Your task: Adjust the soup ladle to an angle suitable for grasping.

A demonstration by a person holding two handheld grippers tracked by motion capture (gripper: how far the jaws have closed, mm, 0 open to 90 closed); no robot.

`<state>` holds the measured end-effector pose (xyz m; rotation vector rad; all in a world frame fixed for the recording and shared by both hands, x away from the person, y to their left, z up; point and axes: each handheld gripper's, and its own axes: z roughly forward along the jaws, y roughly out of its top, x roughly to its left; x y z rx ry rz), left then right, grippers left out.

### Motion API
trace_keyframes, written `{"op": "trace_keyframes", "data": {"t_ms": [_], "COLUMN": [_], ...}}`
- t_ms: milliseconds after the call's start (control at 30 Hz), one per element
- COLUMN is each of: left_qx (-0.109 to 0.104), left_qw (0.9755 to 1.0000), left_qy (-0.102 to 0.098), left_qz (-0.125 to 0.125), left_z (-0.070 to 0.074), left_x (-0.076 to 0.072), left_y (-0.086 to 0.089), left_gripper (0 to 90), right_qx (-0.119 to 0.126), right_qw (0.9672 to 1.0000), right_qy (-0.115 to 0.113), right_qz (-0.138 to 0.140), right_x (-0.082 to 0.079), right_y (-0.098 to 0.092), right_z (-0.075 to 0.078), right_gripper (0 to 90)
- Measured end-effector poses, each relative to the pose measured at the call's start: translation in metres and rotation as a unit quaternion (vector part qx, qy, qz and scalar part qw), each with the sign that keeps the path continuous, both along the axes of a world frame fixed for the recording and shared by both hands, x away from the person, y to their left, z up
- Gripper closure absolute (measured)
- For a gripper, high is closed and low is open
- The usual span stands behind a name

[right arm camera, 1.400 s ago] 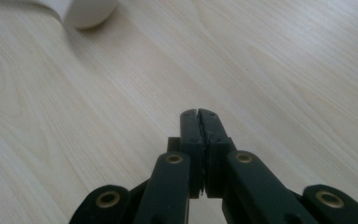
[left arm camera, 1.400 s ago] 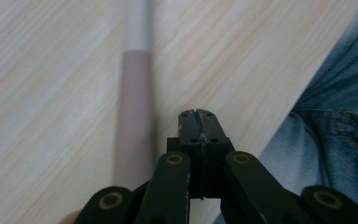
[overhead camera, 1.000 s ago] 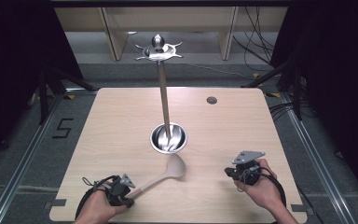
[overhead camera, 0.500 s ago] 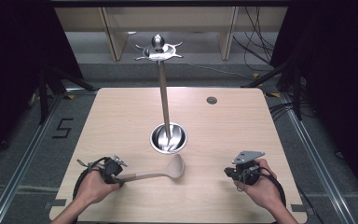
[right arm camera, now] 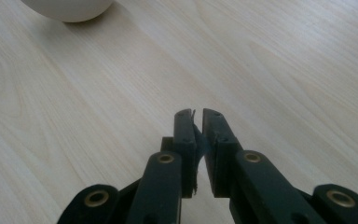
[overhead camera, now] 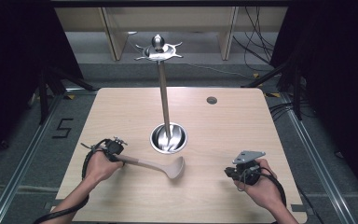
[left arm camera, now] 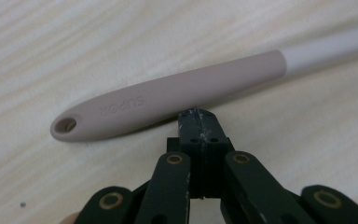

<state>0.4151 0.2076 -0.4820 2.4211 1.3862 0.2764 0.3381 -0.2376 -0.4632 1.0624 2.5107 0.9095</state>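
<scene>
The left gripper point(left arm camera: 199, 122) has its jaws pressed together with nothing between them, tips just short of the handle of a beige ladle point(overhead camera: 154, 164) that lies flat on the pale wooden table point(overhead camera: 223, 121). The right gripper point(right arm camera: 197, 115) rests nearly closed, a thin slit between its jaws, the ladle's bowl well ahead of it. Beyond both, a steel stand point(overhead camera: 167, 135) rises from the table's middle; grey floor, cables and dark curtains surround it.

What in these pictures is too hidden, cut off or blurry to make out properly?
- Ladle: left gripper view's right edge cuts off its shaft and bowl.
- Ladle bowl: right gripper view's top edge leaves just a pale curve.
- Stand's top fitting: too small in the high view.
- Left gripper: jaw tips hidden by its body in the high view.
</scene>
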Motion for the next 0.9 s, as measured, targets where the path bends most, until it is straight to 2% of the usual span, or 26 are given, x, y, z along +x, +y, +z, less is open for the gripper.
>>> {"op": "trace_keyframes", "data": {"t_ms": [33, 67, 100, 133, 200, 233, 267, 300, 333, 367, 400, 433, 467, 500, 533, 567, 633, 667, 700, 733, 767, 800, 833, 867, 900], "left_qx": [-0.007, -0.013, -0.013, -0.024, -0.025, -0.042, -0.049, -0.062, -0.079, -0.079, -0.11, -0.11, -0.141, -0.141, -0.169, -0.182, -0.187, -0.187, -0.19, -0.19, -0.192, -0.192, -0.192, -0.199, -0.196], "left_qw": [1.0, 0.9999, 0.9999, 0.9996, 0.9995, 0.9986, 0.998, 0.9967, 0.9952, 0.9952, 0.9897, 0.9897, 0.9836, 0.9836, 0.9763, 0.9715, 0.9693, 0.9693, 0.9673, 0.9668, 0.9631, 0.9631, 0.9646, 0.9625, 0.9655], "left_qy": [0.0, 0.003, 0.003, 0.005, 0.006, 0.0, 0.004, 0.007, -0.001, -0.001, -0.019, -0.019, -0.027, -0.027, -0.035, -0.041, -0.045, -0.045, -0.054, -0.059, -0.071, -0.071, -0.07, -0.072, -0.066], "left_qz": [-0.001, 0.005, 0.005, 0.016, 0.018, 0.034, 0.039, 0.053, 0.058, 0.058, 0.09, 0.09, 0.11, 0.11, 0.13, 0.146, 0.154, 0.154, 0.159, 0.161, 0.175, 0.175, 0.167, 0.17, 0.159], "left_z": [0.0, 0.0, 0.0, -0.001, 0.0, -0.001, 0.001, 0.002, 0.003, 0.003, 0.004, 0.004, 0.005, 0.005, 0.004, 0.005, 0.006, 0.006, 0.006, 0.007, 0.007, 0.007, 0.009, 0.009, 0.009], "left_x": [0.006, 0.008, 0.008, 0.01, 0.011, 0.009, 0.007, 0.003, -0.004, -0.004, -0.014, -0.014, -0.022, -0.022, -0.027, -0.029, -0.03, -0.03, -0.03, -0.03, -0.03, -0.03, -0.03, -0.03, -0.031], "left_y": [0.001, 0.001, 0.001, 0.001, 0.004, 0.004, 0.006, 0.008, 0.013, 0.013, 0.02, 0.02, 0.025, 0.025, 0.029, 0.03, 0.033, 0.033, 0.033, 0.034, 0.032, 0.032, 0.034, 0.032, 0.033], "left_gripper": [89.1, 89.0, 88.9, 88.9, 85.8, 85.8, 78.8, 78.8, 71.8, 67.8, 63.3, 59.8, 56.6, 53.9, 50.2, 49.6, 49.2, 48.5, 48.5, 47.3, 46.8, 46.8, 46.5, 46.5, 46.2], "right_qx": [0.004, 0.004, 0.004, -0.003, 0.0, 0.0, 0.0, 0.0, 0.004, 0.004, 0.013, 0.013, 0.014, 0.014, 0.014, 0.017, 0.021, 0.023, 0.023, 0.021, 0.023, 0.023, 0.024, 0.024, 0.027], "right_qw": [0.9999, 0.9998, 0.9998, 0.9998, 0.9999, 0.9999, 1.0, 1.0, 0.9999, 0.9999, 0.9999, 0.9999, 0.9999, 0.9999, 0.9999, 0.9998, 0.9997, 0.9996, 0.9996, 0.9996, 0.9995, 0.9995, 0.9994, 0.9994, 0.9991], "right_qy": [0.014, 0.017, 0.017, 0.017, 0.016, 0.016, 0.009, 0.009, 0.01, 0.01, 0.005, 0.005, 0.005, 0.005, 0.009, 0.01, 0.002, 0.003, 0.003, 0.001, 0.004, 0.004, -0.001, -0.001, 0.007], "right_qz": [-0.008, -0.009, -0.009, -0.003, -0.005, -0.005, -0.001, -0.001, -0.003, -0.003, -0.008, -0.008, -0.006, -0.006, -0.004, -0.006, -0.011, -0.014, -0.014, -0.016, -0.022, -0.022, -0.023, -0.023, -0.032], "right_x": [-0.001, -0.001, -0.001, 0.0, -0.001, -0.001, -0.001, -0.001, -0.002, -0.002, -0.003, -0.003, -0.002, -0.002, -0.001, -0.001, 0.0, 0.0, 0.0, 0.0, -0.002, -0.002, -0.002, -0.002, -0.003], "right_y": [0.0, 0.0, 0.0, -0.001, -0.002, -0.002, -0.003, -0.003, -0.004, -0.004, -0.004, -0.004, -0.004, -0.004, -0.006, -0.006, -0.008, -0.009, -0.009, -0.012, -0.013, -0.013, -0.015, -0.015, -0.014], "right_z": [0.0, 0.001, 0.001, 0.001, 0.001, 0.001, 0.001, 0.001, 0.001, 0.001, 0.0, 0.0, 0.001, 0.001, 0.001, 0.001, 0.0, 0.001, 0.001, 0.003, 0.004, 0.004, 0.004, 0.004, 0.005], "right_gripper": [83.1, 82.7, 82.7, 82.2, 80.6, 80.6, 78.9, 78.9, 77.6, 77.6, 76.4, 76.4, 75.0, 75.0, 73.6, 73.0, 71.7, 71.0, 71.0, 69.8, 69.5, 69.5, 69.0, 69.0, 68.9]}}
